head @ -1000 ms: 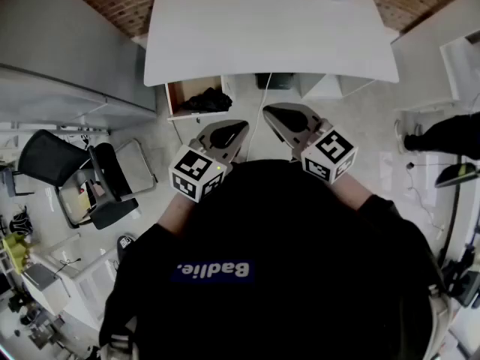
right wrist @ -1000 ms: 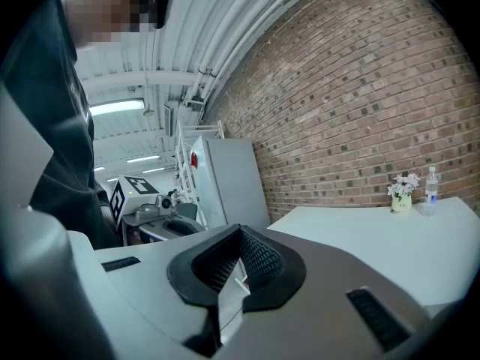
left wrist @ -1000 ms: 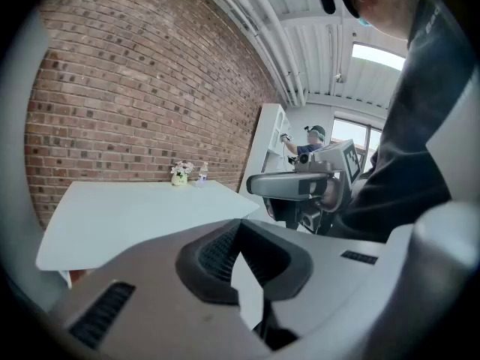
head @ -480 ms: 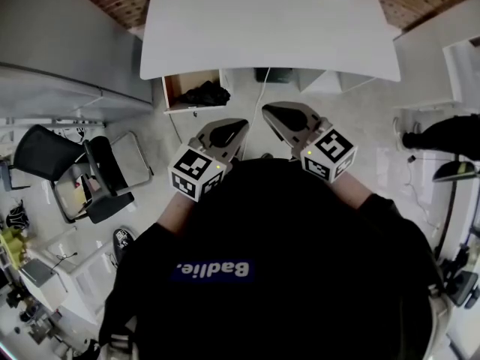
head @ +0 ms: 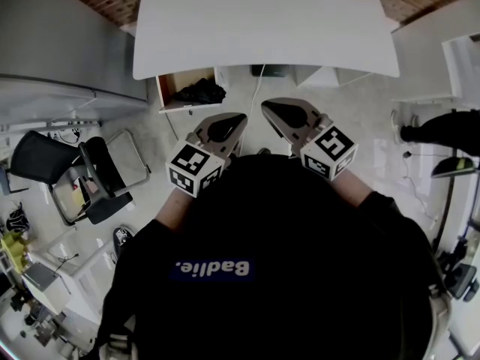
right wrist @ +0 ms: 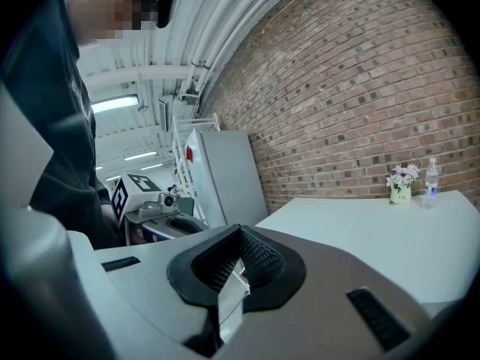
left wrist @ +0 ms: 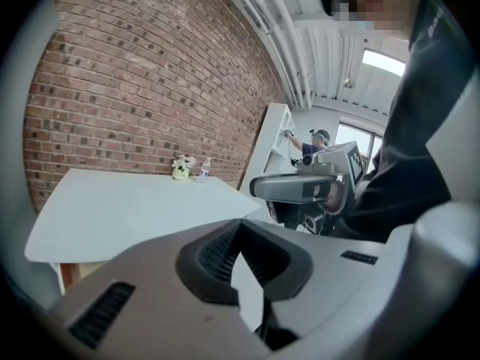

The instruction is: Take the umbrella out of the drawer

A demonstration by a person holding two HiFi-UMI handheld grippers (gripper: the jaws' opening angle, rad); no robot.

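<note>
Head view shows the task barely begun: the drawer (head: 172,87) under the bench's (head: 262,28) left end stands open, and the dark folded umbrella (head: 198,92) lies inside it, untouched. Reaching in, gripping it and lifting it out are all left to do. The left gripper (head: 225,128) and right gripper (head: 281,113) are held side by side before the person's chest, aimed forward and slightly down, well short of the drawer. Both pairs of jaws are clenched on nothing.
</note>
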